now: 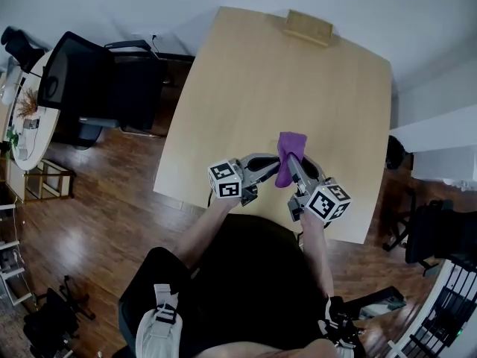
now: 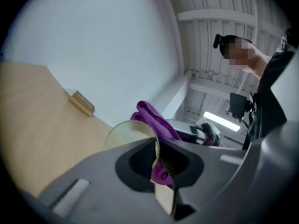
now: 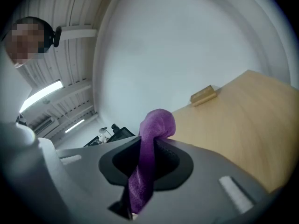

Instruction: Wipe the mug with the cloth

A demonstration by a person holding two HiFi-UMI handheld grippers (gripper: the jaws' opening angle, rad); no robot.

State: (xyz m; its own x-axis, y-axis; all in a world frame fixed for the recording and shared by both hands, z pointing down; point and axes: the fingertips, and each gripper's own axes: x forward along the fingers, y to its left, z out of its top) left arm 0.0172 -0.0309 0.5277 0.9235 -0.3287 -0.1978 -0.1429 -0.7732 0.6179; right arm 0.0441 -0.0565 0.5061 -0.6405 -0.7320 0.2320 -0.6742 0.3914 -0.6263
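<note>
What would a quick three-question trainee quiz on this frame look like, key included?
1. True or false: the right gripper is shut on the purple cloth.
2. What does the left gripper clamp? A) only the cloth B) the wall of the mug C) nothing
3. At which edge of the table, seen from the person, does the wooden block lie?

Key: 1 true. 2 B: the thin pale wall sits between the jaws, with the cloth draped against the mug. 3 the far edge.
</note>
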